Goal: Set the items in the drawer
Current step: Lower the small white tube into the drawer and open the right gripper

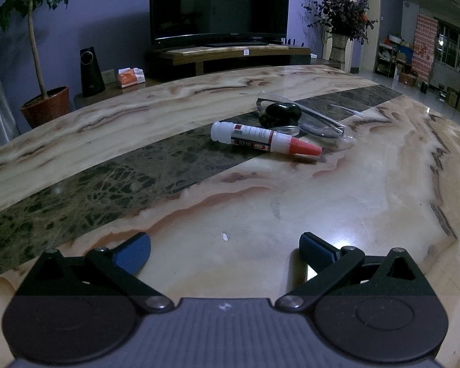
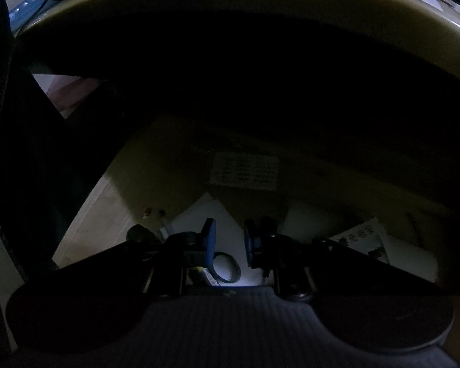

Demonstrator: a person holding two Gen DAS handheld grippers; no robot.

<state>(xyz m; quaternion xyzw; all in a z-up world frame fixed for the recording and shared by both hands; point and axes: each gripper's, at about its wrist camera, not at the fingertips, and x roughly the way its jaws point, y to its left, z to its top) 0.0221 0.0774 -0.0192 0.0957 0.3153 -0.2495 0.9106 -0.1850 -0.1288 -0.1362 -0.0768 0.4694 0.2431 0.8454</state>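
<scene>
Lying flat, glue tube (image 1: 265,139) points its red tip right (slightly nearer).

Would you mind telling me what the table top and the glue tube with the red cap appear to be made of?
Table top: polished stone, probably marble, judging by veined bands and glossy reflections. Glue tube: likely smooth plastic, white body with printed label and red conical cap.
</scene>
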